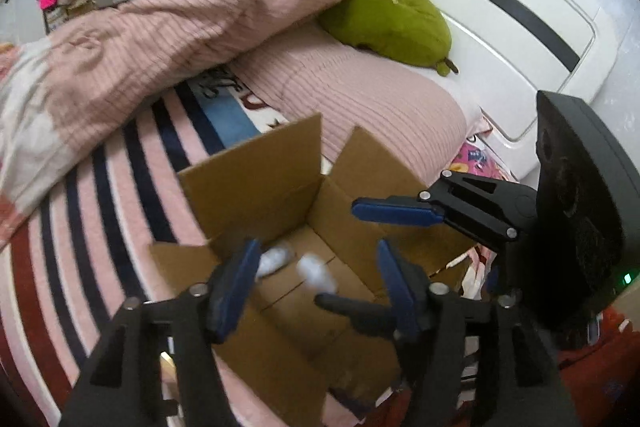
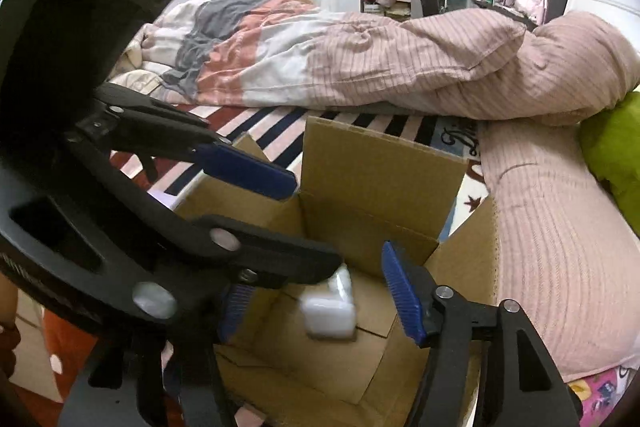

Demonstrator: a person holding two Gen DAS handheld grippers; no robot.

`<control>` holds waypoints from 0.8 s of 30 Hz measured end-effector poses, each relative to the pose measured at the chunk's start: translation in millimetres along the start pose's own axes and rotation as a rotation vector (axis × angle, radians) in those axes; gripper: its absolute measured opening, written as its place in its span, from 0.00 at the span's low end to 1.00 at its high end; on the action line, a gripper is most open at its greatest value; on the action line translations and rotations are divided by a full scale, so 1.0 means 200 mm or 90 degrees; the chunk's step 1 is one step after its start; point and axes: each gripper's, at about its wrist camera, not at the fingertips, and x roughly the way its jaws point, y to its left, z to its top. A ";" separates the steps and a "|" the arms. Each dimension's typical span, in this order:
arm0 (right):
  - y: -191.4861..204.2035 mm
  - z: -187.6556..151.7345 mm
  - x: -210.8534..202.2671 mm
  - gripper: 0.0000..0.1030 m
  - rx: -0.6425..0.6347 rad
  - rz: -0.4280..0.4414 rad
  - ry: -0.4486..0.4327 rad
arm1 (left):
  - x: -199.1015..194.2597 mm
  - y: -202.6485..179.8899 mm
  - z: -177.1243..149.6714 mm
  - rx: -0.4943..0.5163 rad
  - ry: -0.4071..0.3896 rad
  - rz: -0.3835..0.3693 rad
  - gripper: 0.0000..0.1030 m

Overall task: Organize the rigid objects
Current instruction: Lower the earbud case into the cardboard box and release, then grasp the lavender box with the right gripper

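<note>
Both pairs of jaws stand wide apart and hold nothing. The left gripper (image 1: 316, 279), black with blue ribbed pads, hangs over the mouth of an open brown cardboard box (image 1: 256, 183); the right gripper (image 2: 316, 295), of the same make, hangs over the same opening from the other side, and in the left wrist view it reaches in from the right, its upper finger lying across the far corner of the box.

Just below and between the jaws, on the box floor, lie small white blurred things. The left wrist view shows two white lumps (image 1: 316, 273); the right wrist view shows one white rounded block with a glossy, plastic-looking face (image 2: 330, 311), with another pale piece touching it behind. Motion blur hides what they are and whether they rest or are falling.

Judging by look alone, the block is small, light and stiff, with a smooth skin that could slip between hard fingers; the ribbed pads should help. Its flat opposite faces are the best place to take hold, jaws closed squarely across the middle, not on the rounded corners. The box walls stand close around, so an approach straight down seems safest.

Beyond the box lies a bed with a striped pink, navy and red blanket (image 1: 120, 163), a rumpled pink ribbed duvet (image 2: 400, 67) farther off, and a green plush cushion (image 1: 388, 15) by the white headboard (image 1: 500, 7).
</note>
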 end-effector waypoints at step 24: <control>1.03 0.20 0.58 0.57 -0.154 0.191 0.094 | -0.65 0.89 -0.90 -0.224 -0.119 0.248 0.68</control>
